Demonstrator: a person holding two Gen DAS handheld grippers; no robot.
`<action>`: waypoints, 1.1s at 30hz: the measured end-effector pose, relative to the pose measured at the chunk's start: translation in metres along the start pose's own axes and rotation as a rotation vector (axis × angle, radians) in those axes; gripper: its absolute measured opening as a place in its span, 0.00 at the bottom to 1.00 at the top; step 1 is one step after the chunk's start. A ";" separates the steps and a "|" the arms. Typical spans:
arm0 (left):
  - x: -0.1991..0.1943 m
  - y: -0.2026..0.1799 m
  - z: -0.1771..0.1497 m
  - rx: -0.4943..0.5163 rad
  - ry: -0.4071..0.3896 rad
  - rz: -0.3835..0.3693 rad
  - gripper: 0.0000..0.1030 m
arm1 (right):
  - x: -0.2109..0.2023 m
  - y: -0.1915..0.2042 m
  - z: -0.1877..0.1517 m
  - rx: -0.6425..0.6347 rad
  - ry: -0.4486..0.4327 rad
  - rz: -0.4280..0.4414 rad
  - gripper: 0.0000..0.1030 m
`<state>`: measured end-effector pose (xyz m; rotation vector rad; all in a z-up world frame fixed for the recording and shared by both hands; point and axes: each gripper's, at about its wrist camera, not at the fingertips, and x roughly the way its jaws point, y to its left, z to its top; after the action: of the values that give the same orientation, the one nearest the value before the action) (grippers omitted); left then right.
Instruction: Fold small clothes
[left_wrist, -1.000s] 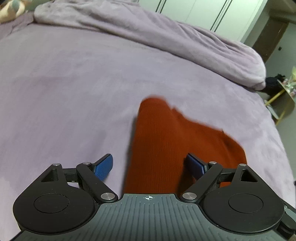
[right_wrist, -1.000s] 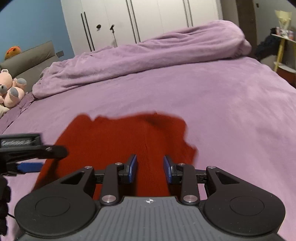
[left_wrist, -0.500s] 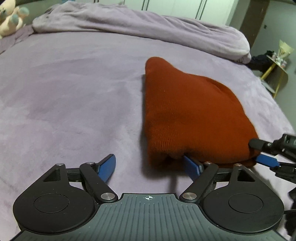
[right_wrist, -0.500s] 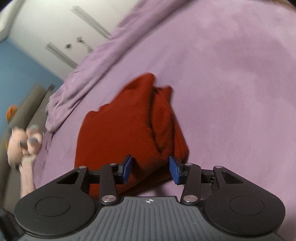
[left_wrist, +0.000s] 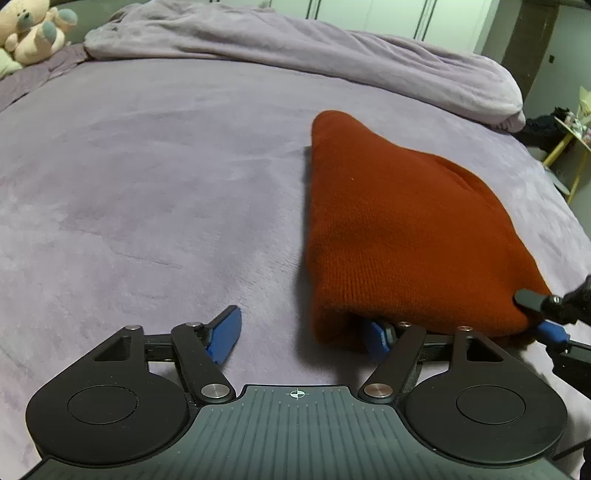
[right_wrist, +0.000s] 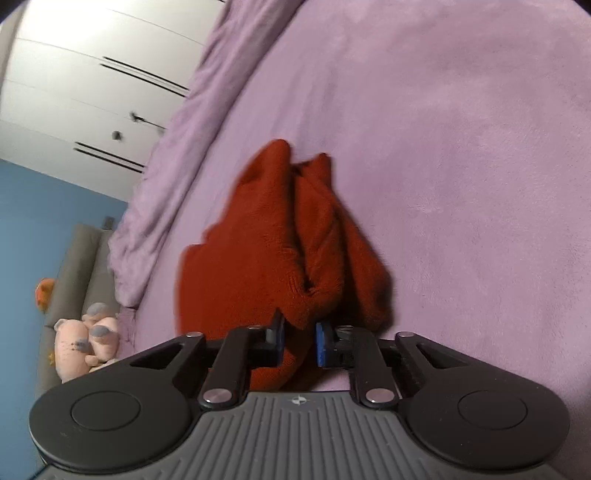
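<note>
A rust-red knitted garment (left_wrist: 399, 229) lies folded on the purple bed. My left gripper (left_wrist: 301, 334) is open at its near left corner; the right finger is tucked under the garment's edge, the left finger rests on bare bedding. My right gripper (right_wrist: 299, 341) is rolled sideways and shut on the garment's (right_wrist: 280, 240) near edge, with red cloth pinched between its blue pads. It also shows in the left wrist view (left_wrist: 546, 317) at the garment's near right corner.
A bunched purple duvet (left_wrist: 295, 51) runs along the far side of the bed. A plush toy (left_wrist: 35, 31) sits at the far left corner. White wardrobes (right_wrist: 85, 81) stand behind. A small yellow-legged table (left_wrist: 569, 140) is off the bed's right side.
My right gripper has closed on the garment's edge and rolled further sideways. The left gripper has stayed open at the near corner and edged slightly closer.
</note>
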<state>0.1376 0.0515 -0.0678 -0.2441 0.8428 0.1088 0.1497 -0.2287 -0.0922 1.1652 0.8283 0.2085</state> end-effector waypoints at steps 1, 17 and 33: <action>-0.002 0.003 0.001 -0.017 -0.007 -0.002 0.70 | -0.004 -0.011 0.003 0.094 0.002 0.113 0.10; -0.027 0.043 0.013 -0.063 0.012 0.149 0.72 | -0.018 0.037 -0.003 -0.490 -0.131 -0.473 0.41; 0.017 0.000 0.030 -0.030 0.041 0.047 0.85 | 0.038 0.064 -0.028 -0.941 -0.076 -0.495 0.23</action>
<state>0.1704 0.0596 -0.0616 -0.2555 0.8879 0.1610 0.1741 -0.1609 -0.0584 0.0757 0.7850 0.1148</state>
